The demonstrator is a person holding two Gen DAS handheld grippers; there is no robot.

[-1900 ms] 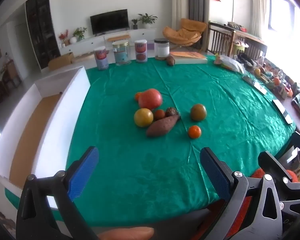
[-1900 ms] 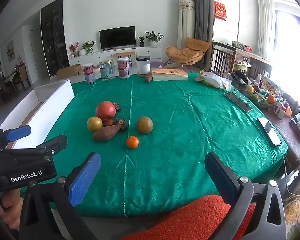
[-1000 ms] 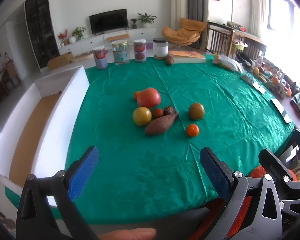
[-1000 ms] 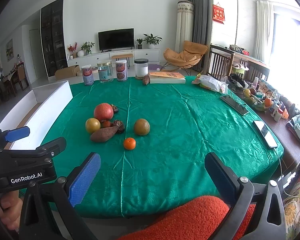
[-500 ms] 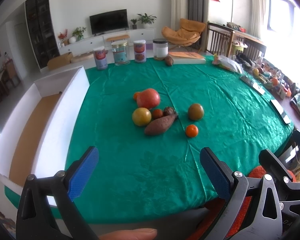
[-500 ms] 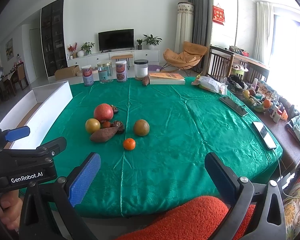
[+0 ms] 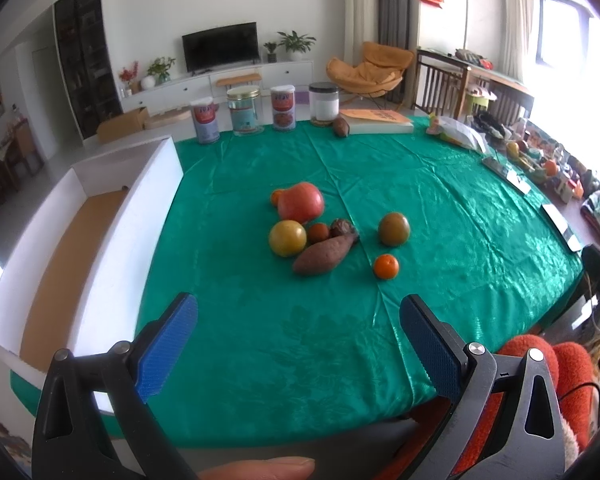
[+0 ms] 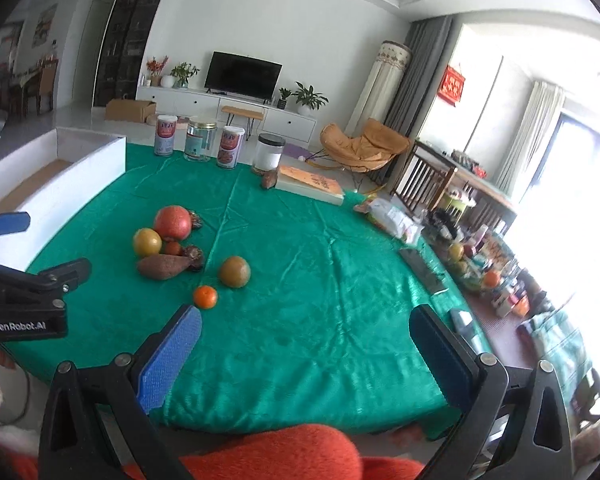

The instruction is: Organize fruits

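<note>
Sweet potato (image 7: 325,254) mid-desk (image 7: 460,216), long axis 8-to-2 o'clock, tapered tip at 2, touching dark fruit (image 7: 342,227). Small orange (image 7: 386,266) at 4 o'clock, apart. Left gripper (image 7: 299,340) and right gripper (image 8: 305,346) spread wide, holding nothing.

Room brightly daylit from tall right-side windows (image 8: 572,184), blown out to white. Sheen and soft highlights seen on wrinkled green satin tablecloth (image 7: 440,208). Shadows faint. Strong fisheye bending, dark vignette at corners. Right wrist view tilted, slightly blurred.
</note>
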